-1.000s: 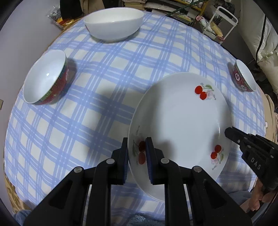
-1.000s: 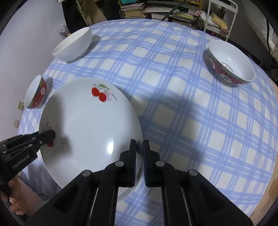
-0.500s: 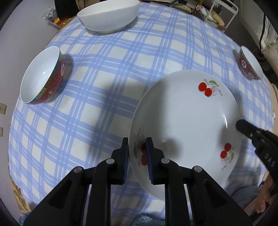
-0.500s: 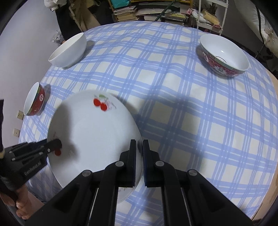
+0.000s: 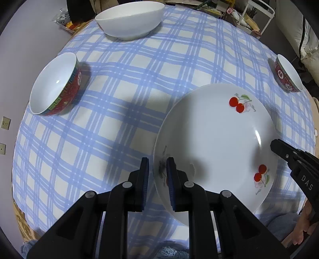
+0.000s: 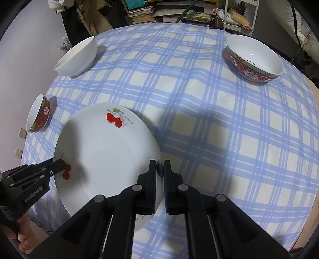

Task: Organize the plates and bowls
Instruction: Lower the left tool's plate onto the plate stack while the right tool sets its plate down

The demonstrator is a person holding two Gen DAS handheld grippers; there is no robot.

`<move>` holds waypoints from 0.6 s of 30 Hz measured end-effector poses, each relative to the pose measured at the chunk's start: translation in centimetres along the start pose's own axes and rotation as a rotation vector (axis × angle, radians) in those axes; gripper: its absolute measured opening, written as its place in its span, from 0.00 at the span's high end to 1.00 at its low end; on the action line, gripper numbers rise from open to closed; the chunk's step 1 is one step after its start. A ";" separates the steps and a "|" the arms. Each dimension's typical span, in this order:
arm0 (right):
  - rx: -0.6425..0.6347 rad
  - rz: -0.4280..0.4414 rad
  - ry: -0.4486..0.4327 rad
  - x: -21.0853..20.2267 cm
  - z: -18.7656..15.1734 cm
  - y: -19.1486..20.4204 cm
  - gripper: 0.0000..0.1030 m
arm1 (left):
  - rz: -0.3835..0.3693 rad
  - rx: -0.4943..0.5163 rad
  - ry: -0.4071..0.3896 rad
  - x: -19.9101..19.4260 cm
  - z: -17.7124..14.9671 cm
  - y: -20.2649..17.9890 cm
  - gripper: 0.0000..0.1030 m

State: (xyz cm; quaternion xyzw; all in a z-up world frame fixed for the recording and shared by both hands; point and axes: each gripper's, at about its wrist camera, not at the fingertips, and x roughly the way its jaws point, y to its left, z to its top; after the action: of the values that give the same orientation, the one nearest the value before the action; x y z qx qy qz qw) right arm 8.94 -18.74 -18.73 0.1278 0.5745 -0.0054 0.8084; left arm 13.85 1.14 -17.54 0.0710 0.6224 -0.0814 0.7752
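A white plate with red cherries [image 5: 215,139] [image 6: 103,151] is held above the checked tablecloth [image 5: 123,83] [image 6: 199,99] by both grippers. My left gripper [image 5: 157,171] is shut on the plate's left rim; it also shows in the right wrist view [image 6: 59,165]. My right gripper [image 6: 159,169] is shut on the plate's right rim; it also shows in the left wrist view [image 5: 279,145]. A small red bowl [image 5: 55,87] [image 6: 38,114] sits left, a white bowl [image 5: 129,20] [image 6: 76,57] far left, a red-patterned bowl [image 6: 255,57] [image 5: 287,75] far right.
Shelves with books and clutter [image 6: 169,12] stand beyond the round table. A white rack [image 5: 257,14] is at the back right. The wall [image 6: 22,49] with sockets lies left of the table.
Both grippers have lifted the plate higher and carried it slightly toward the table's middle; the bowls look farther away. Both grips on the rim are unchanged.
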 end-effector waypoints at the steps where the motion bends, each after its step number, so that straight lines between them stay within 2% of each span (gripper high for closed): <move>1: 0.000 0.000 0.000 0.0 0.0 0.0 0.92 | 0.003 0.001 -0.006 -0.1 0.0 0.0 0.83; 9: 0.008 -0.006 -0.045 -1.0 0.0 0.1 0.92 | 0.036 0.001 -0.042 -1.2 -0.5 0.4 0.82; 18: 0.027 0.054 -0.141 -3.9 1.2 0.0 0.92 | 0.041 0.007 -0.081 -3.4 0.5 1.1 0.81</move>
State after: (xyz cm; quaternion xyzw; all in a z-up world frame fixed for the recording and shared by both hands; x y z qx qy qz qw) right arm 8.70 -19.54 -14.72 0.1537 0.5122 -0.0003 0.8450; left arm 13.83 2.26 -14.13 0.0830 0.5885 -0.0703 0.8012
